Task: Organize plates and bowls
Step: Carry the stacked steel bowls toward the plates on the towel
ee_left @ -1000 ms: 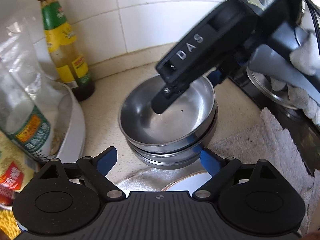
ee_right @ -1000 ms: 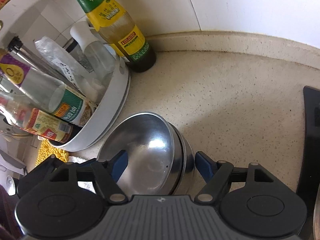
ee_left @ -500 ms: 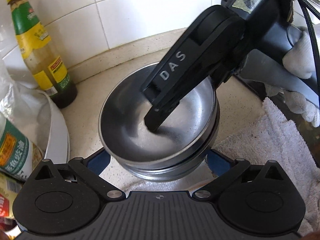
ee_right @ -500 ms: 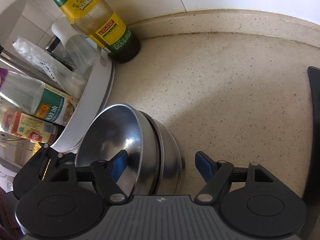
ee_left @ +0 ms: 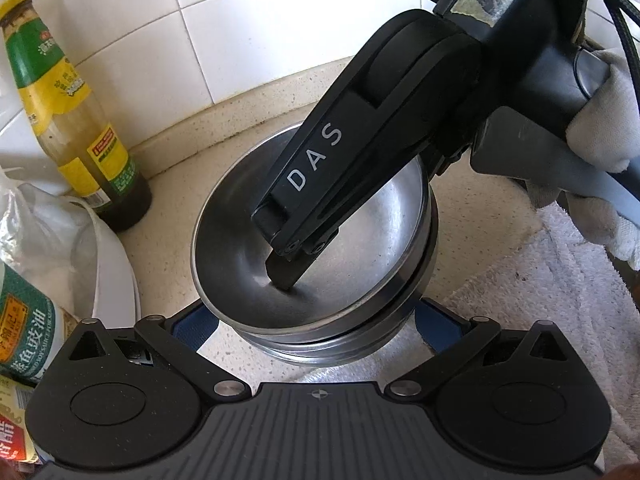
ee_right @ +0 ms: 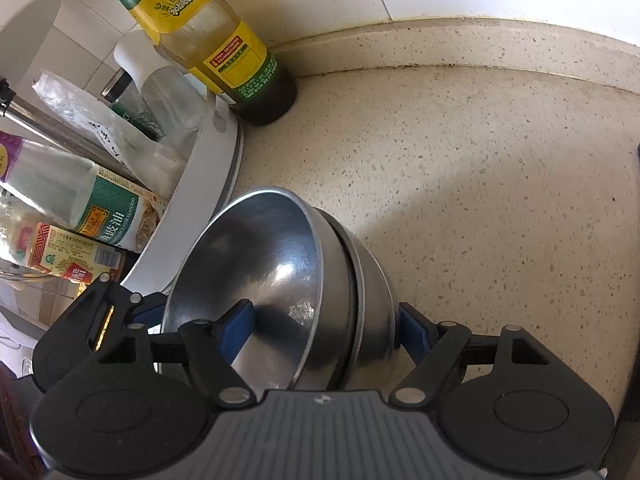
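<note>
The right gripper is straddling the wall of a stack of steel bowls on the speckled countertop, its jaws opening, one blue finger sitting inside the top bowl and the other outside. A sauce bottle is standing behind.

Right hand-held gripper jaws opening

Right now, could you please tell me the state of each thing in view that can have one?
Steel bowls: nested in a stack, upright on the counter.
Left gripper: open wide, a finger on each side of the stack.
Right gripper: jaws opening, one finger inside the top bowl, one outside the stack.
Sauce bottle: upright, capped.
Towel: spread flat beside the bowls.
</note>
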Demonstrator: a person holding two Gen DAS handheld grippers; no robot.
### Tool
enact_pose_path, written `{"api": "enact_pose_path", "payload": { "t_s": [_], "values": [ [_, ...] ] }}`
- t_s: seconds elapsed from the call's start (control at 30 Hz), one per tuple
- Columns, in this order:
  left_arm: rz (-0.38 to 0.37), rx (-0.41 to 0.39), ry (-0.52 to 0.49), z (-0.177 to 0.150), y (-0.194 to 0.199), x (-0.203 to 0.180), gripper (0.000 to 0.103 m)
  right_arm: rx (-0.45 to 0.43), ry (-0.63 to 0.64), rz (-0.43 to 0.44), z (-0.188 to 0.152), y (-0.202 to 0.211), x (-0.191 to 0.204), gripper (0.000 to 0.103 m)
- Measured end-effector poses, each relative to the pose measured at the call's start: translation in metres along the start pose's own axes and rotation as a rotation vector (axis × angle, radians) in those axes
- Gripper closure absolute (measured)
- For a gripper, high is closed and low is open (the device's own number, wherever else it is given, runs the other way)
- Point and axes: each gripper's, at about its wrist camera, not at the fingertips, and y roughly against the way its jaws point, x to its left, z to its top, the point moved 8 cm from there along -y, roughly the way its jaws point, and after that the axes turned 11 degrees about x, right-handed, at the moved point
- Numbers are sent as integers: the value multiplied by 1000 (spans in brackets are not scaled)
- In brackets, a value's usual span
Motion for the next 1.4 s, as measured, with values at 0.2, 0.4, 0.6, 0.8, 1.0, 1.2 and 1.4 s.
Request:
{"api": "enact_pose_path", "payload": {
  "t_s": [0.2, 0.4, 0.6, 0.8, 1.0, 1.2, 1.4],
  "values": [
    [13, -2, -16, 3, -4, 1, 0, -7, -6, 10, 0, 0, -2, 14],
    [40, 1, -35, 3, -2, -5, 0, -10, -4, 5, 1, 0, -3, 14],
    [70, 11, -31, 4, -2, -10, 0, -13, 1, 3, 1, -1, -2, 13],
    [97, 15, -31, 5, -4, -14, 0, -20, -1, 2, 2, -1, -2, 13],
    [117, 17, -41, 9, -7, -15, 0, -18, 6, 2, 3, -1, -1, 13],
    [116, 17, -30, 9, -4, -19, 0, -28, 33, -15, 2, 1, 2, 13],
    [99, 16, -6, 10, -4, -13, 0, -33, 66, -27, 0, 2, 6, 13]
  ]
}}
